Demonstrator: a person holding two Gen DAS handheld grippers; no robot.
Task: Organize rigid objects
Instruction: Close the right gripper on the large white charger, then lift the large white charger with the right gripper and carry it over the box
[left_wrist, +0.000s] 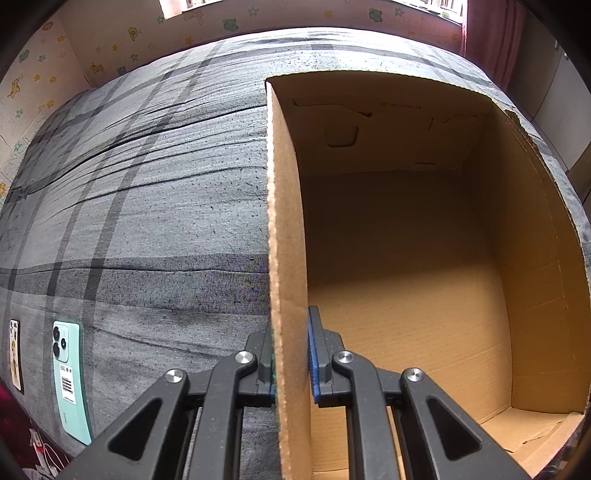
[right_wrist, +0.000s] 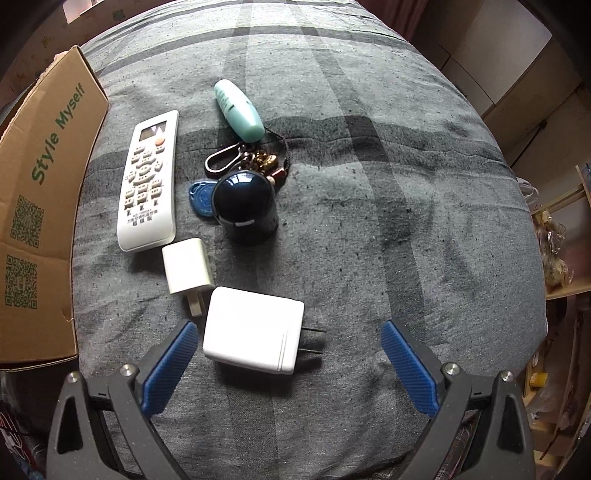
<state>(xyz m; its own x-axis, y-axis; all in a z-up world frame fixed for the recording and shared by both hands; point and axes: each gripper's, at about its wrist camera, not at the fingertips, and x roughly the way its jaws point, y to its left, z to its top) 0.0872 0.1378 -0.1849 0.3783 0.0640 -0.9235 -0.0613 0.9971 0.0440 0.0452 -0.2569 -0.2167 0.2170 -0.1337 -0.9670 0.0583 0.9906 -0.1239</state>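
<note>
L gripper (left_wrist: 291, 354) fingers are clamped on the near left wall of the empty cardboard box (left_wrist: 406, 258), which sits on the grey plaid bed (left_wrist: 147, 221); a mint phone (left_wrist: 70, 380) lies face down far left. R gripper (right_wrist: 288, 365) fingers are spread wide, gripping nothing, w/ the large white charger (right_wrist: 251, 334) lying between them nearer the left pad. Beyond it: small white charger (right_wrist: 186, 271), AC remote (right_wrist: 147, 181), dark round-topped jar (right_wrist: 245, 205), keys w/ blue fob (right_wrist: 236, 166), mint bottle (right_wrist: 238, 110).
</note>
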